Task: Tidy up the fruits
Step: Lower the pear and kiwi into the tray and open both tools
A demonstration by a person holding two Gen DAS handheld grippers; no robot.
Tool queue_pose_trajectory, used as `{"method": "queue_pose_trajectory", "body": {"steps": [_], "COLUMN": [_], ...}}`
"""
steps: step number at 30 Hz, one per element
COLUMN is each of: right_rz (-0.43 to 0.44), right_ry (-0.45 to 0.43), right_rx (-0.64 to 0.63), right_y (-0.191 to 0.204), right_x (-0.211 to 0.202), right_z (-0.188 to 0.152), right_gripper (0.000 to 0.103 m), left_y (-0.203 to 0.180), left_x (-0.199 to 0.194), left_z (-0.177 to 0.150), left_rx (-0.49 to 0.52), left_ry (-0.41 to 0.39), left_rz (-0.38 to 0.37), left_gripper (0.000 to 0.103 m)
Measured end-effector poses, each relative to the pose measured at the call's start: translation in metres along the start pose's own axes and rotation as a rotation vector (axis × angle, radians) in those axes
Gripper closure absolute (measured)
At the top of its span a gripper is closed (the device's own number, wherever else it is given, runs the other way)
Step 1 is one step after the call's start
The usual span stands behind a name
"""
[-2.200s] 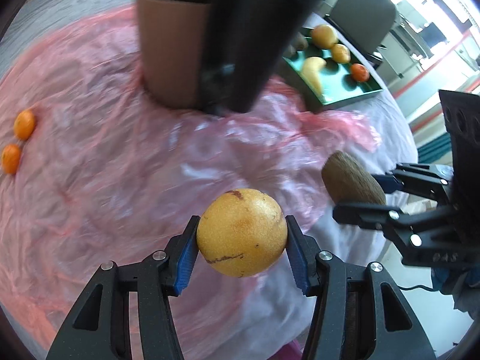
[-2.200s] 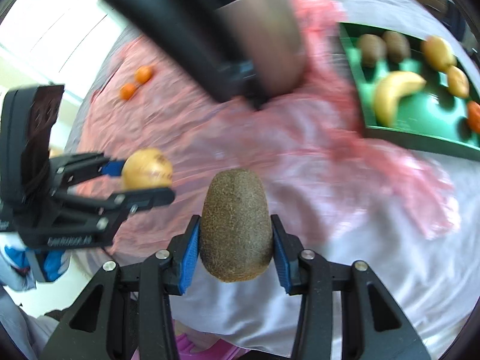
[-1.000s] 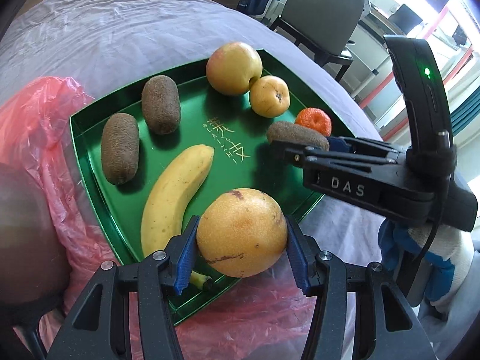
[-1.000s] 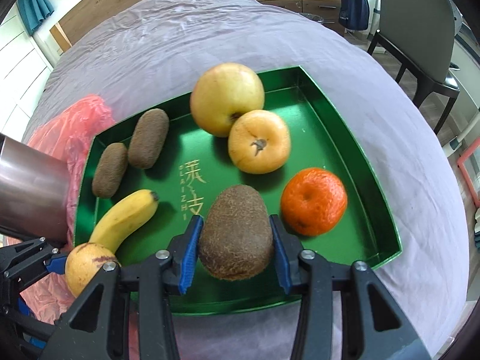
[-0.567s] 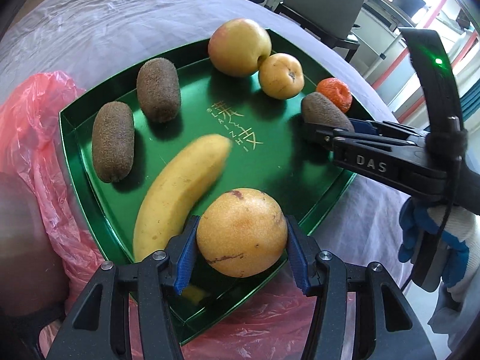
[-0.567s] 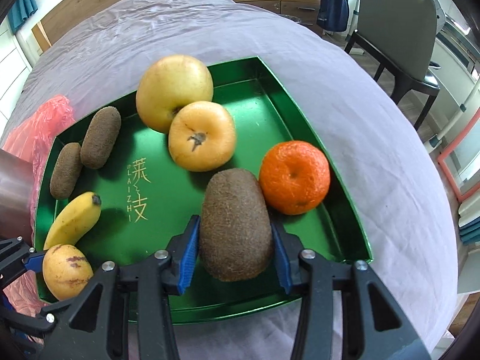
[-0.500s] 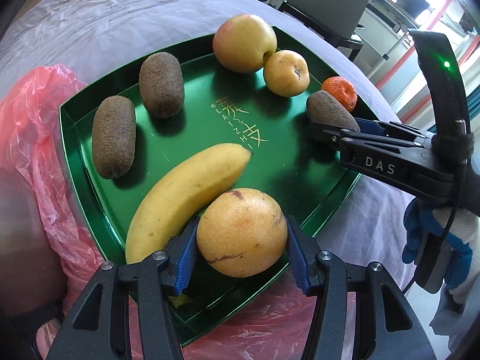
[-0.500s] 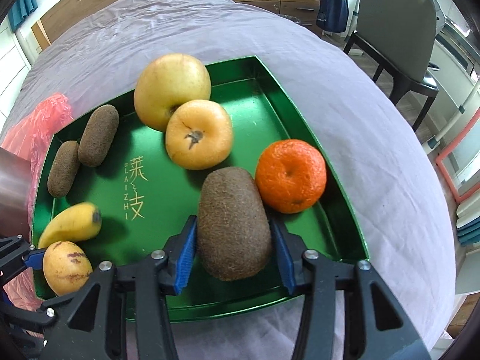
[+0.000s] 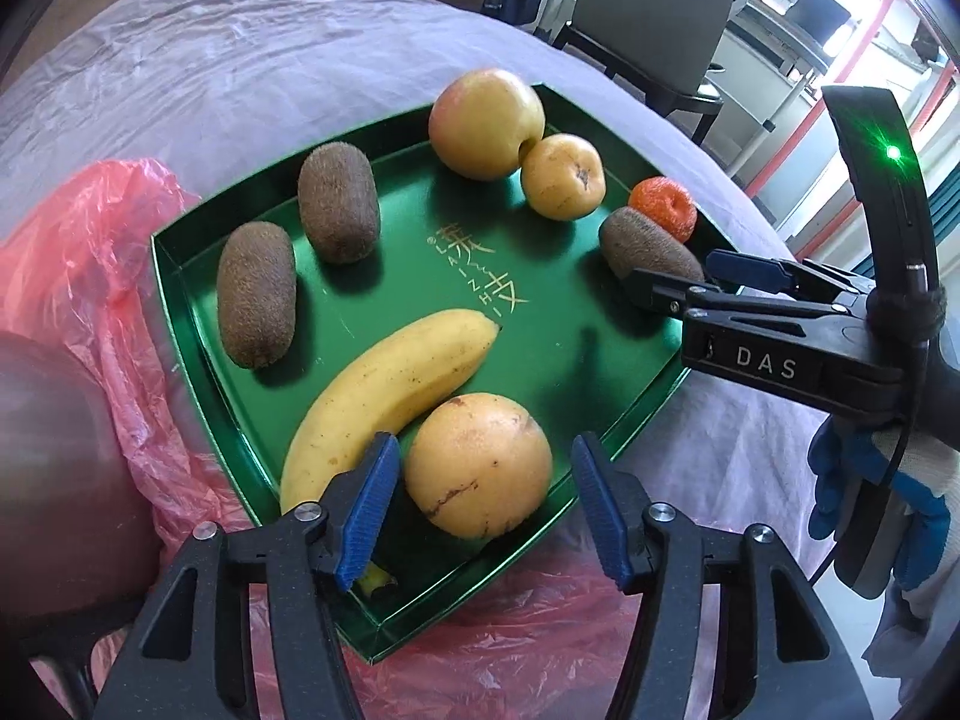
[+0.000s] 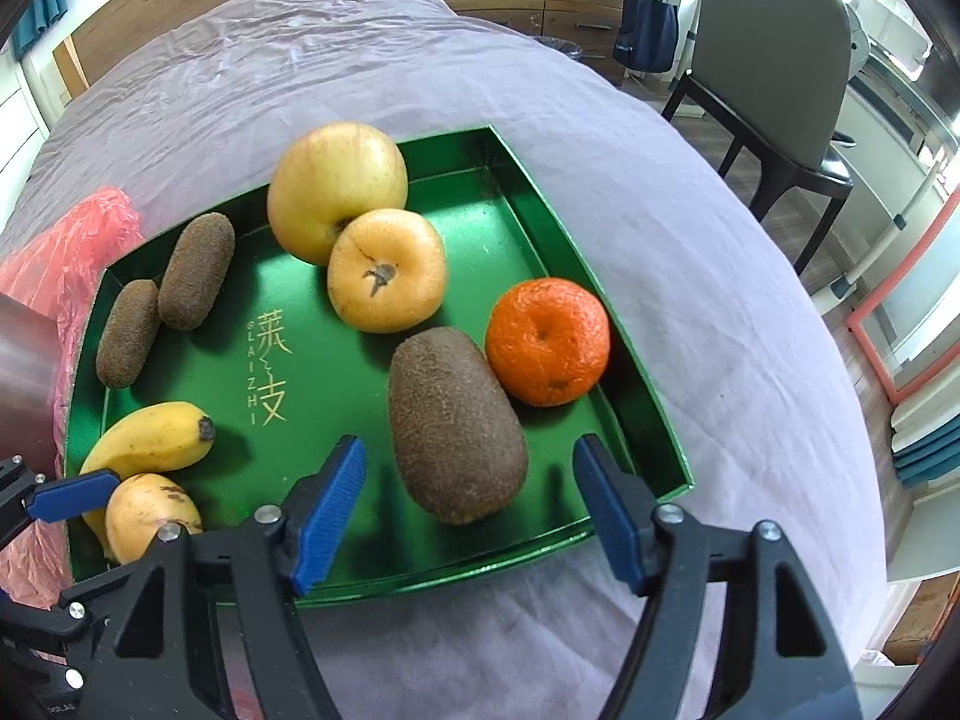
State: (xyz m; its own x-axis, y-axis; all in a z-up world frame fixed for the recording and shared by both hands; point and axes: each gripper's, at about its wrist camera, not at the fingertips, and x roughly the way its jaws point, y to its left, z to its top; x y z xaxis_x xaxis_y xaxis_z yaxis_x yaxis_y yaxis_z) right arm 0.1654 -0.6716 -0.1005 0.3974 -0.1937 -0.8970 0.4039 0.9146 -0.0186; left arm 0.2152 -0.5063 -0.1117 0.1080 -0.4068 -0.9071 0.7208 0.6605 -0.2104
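Left wrist view: left gripper (image 9: 483, 510) spread wide, blue pads clear of the spotted yellow fruit (image 9: 478, 465), which sits in the green tray (image 9: 204, 372) near its front corner, touching the banana (image 9: 384, 396). Right wrist view: right gripper (image 10: 471, 516) also spread, nothing held; big kiwi (image 10: 456, 423) lies in tray just beside the mandarin (image 10: 547, 341). Farther: orange-yellow fruit (image 10: 387, 269), apple (image 10: 336, 191), two small kiwis (image 10: 195, 270). Pink plastic bag (image 9: 90, 252) at tray's left.

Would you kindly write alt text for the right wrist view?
The open right hand-held gripper straddles a kiwi lying in a green tray beside a mandarin. An apple, two more kiwis and a banana also lie in it.
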Motion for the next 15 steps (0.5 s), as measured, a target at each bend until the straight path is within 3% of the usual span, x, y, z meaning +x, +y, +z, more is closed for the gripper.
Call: {"method": "queue_pose_trajectory", "body": {"steps": [5,15], "right_rz": [-0.006,-0.017], "right_ry": [-0.026,-0.017], "right_rx": [0.019,0.043], "right_y": [0.002,0.006], "right_x": [-0.02,-0.049], "right_z": [-0.006,-0.024], "right_gripper": [0.01,0.01], "left_y": [-0.003,-0.027], "left_x": [-0.017,-0.053], "left_z": [-0.003,-0.032], "left_rx": [0.016,0.127], "left_ry": [-0.028,-0.057], "left_rz": [0.005,-0.059], "left_gripper": [0.046,0.043]}}
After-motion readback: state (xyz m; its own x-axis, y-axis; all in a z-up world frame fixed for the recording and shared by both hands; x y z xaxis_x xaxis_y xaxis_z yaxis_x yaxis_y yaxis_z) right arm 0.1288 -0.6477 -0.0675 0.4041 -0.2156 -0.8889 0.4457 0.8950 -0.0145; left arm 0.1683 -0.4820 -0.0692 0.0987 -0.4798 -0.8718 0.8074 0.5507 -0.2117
